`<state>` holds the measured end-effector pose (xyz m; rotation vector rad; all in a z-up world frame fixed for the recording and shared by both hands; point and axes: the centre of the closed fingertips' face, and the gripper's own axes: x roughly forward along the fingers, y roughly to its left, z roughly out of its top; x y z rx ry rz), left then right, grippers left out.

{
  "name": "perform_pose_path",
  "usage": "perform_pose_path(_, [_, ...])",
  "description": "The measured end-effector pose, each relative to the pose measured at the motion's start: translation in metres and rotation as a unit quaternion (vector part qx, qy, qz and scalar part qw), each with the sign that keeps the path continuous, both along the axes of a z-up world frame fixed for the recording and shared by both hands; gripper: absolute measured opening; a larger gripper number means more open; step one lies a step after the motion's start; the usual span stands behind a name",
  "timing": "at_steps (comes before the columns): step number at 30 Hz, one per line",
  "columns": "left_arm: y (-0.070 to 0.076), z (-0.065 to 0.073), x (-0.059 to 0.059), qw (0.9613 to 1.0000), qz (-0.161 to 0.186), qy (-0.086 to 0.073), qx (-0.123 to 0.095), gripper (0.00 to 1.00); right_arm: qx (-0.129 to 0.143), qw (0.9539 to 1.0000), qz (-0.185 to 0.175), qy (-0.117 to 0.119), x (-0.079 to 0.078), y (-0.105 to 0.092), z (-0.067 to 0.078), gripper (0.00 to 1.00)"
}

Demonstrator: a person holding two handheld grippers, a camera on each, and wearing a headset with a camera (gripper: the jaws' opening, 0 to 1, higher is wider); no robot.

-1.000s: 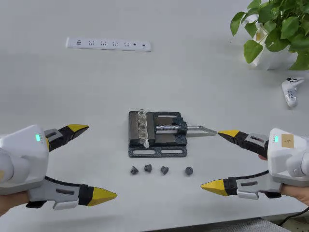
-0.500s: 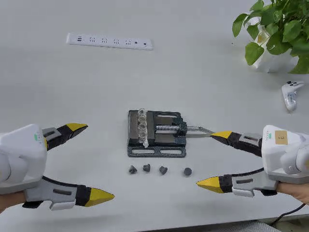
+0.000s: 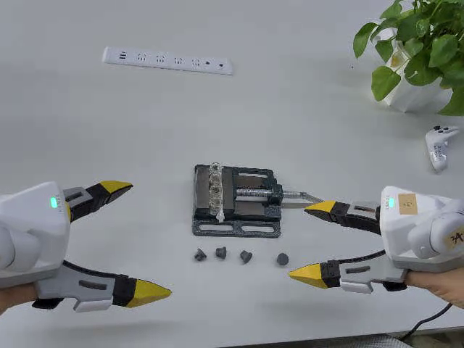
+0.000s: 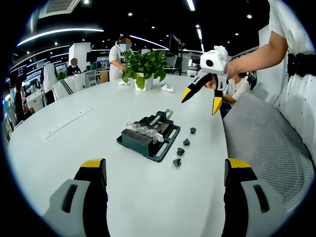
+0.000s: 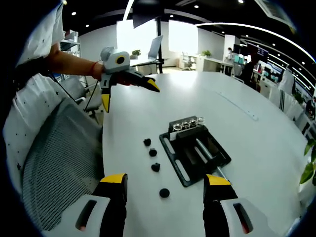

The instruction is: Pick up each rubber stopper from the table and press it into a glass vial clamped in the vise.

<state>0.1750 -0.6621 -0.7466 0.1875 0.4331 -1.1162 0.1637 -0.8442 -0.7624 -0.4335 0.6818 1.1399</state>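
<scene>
Status: L gripper (image 3: 151, 240) & R gripper (image 3: 298, 242) jaws spread, nothing held. Risk: small rubber stoppers (image 3: 246, 256) may squirt from tips; off-axis press could crack glass vials (image 3: 215, 190) in vise (image 3: 235, 229).

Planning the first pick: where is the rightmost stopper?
In the head view the stopper lies at the row's right end, in front of the vise, by its right corner, near the right gripper.
</scene>
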Motion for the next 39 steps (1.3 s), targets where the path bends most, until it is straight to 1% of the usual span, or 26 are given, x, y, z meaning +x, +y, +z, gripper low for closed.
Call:
perform_pose_path(2, [-0.001,0.000,0.000,1.0000,-0.001,0.000,0.000,0.99,-0.012,0.9999,0.006,0.005,-0.002,0.000,-0.003,0.58])
perform_pose_path(5, [-0.001,-0.001,-0.001,1.0000,-0.002,0.000,0.001,0.99,-0.019,0.9997,0.017,0.007,-0.004,0.003,-0.004,0.56])
perform_pose_path(11, [-0.001,-0.001,0.000,1.0000,-0.002,-0.001,0.000,0.99,-0.044,0.9983,0.033,0.018,-0.007,0.004,-0.011,0.49])
perform_pose_path(13, [-0.001,-0.001,-0.001,1.0000,-0.003,-0.001,-0.001,0.99,-0.056,0.9974,0.039,0.022,-0.008,0.002,-0.014,0.45])
perform_pose_path(16, [-0.001,-0.002,-0.001,1.0000,-0.004,-0.001,-0.002,0.99,-0.064,0.9966,0.045,0.025,-0.009,0.004,-0.017,0.43])
perform_pose_path(18, [-0.001,-0.002,-0.001,1.0000,-0.003,0.000,-0.001,0.99,-0.073,0.9955,0.051,0.034,-0.011,0.003,-0.020,0.39])
perform_pose_path(19, [-0.001,-0.002,-0.001,1.0000,-0.003,0.000,-0.002,0.99,-0.078,0.9950,0.054,0.032,-0.011,0.003,-0.022,0.38])
perform_pose_path(20, [0.000,-0.003,-0.001,1.0000,-0.002,0.000,-0.002,0.99,-0.085,0.9942,0.058,0.032,-0.011,0.002,-0.024,0.37])
perform_pose_path(22, [0.000,-0.003,-0.001,1.0000,-0.002,0.000,-0.002,0.99,-0.088,0.9937,0.061,0.035,-0.011,0.003,-0.027,0.36])
perform_pose_path(24, [0.000,-0.003,-0.001,1.0000,-0.002,0.000,-0.003,0.99,-0.098,0.9922,0.068,0.037,-0.011,0.002,-0.030,0.34])
perform_pose_path(25, [0.000,-0.003,0.000,1.0000,-0.001,0.000,-0.003,0.99,-0.110,0.9905,0.074,0.037,-0.012,0.000,-0.034,0.33])
perform_pose_path(27, [0.000,-0.003,0.000,1.0000,-0.001,0.002,-0.005,0.99,-0.118,0.9891,0.079,0.040,-0.013,0.000,-0.037,0.31])
perform_pose_path(28, [0.000,-0.003,0.000,1.0000,-0.001,0.001,-0.005,0.99,-0.123,0.9881,0.081,0.044,-0.013,-0.001,-0.040,0.29])
perform_pose_path(30, [0.000,-0.003,0.000,1.0000,0.000,0.002,-0.007,0.99,-0.135,0.9858,0.088,0.046,-0.013,-0.003,-0.044,0.26])
perform_pose_path(35, [0.001,-0.003,0.001,0.9999,0.003,0.001,-0.010,0.99,-0.159,0.9812,0.095,0.052,-0.013,-0.006,-0.052,0.22])
perform_pose_path(39, [0.000,-0.003,0.002,0.9999,0.003,0.002,-0.012,0.99,-0.171,0.9782,0.106,0.052,-0.012,-0.006,-0.058,0.20])
